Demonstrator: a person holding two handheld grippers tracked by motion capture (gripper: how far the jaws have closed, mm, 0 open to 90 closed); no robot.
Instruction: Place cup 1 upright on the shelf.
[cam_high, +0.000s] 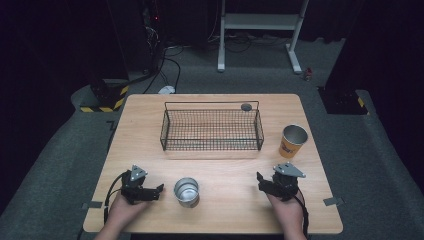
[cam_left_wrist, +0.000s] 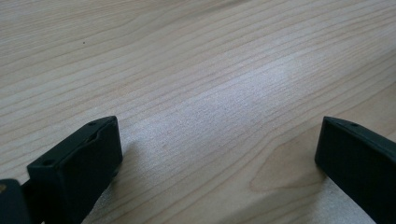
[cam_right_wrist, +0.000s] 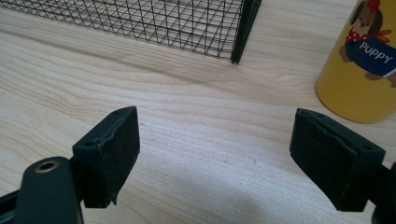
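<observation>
The high view takes in the whole wooden bench (cam_high: 220, 170). The left gripper (cam_high: 159, 189) rests near the front edge in the person's left hand (cam_high: 122, 207), its tip just beside a short steel cup (cam_high: 186, 192) that stands upright and open-mouthed, apart from the jaws. The right gripper (cam_high: 259, 179) sits near the front right in the right hand (cam_high: 286, 210), pointing toward the middle of the bench. Both forearms are cut off by the bottom edge of that view. From so far above, the spread of either pair of jaws is hard to judge.

The gripper views settle it. In the left gripper view the left gripper (cam_left_wrist: 219, 144) has its jaws released and wide apart, bare wood grain between them; the steel cup lies outside this frame. In the right gripper view the right gripper (cam_right_wrist: 215, 140) is likewise released, holding nothing, low over the bench.

That view also gives detail the high view lacks: the yellow cup (cam_right_wrist: 362, 65) at the right carries a cartoon dog and the word "PUPPY", though its rim and right side are cut off. In the high view the same cup (cam_high: 292, 141) shows as an orange-yellow tumbler with a steel interior, right of the black wire basket (cam_high: 165, 131). Only the basket's near corner (cam_right_wrist: 240, 32) enters the right gripper view. A small dark round thing (cam_high: 246, 106) sits at the basket's far rim, too small to identify.
</observation>
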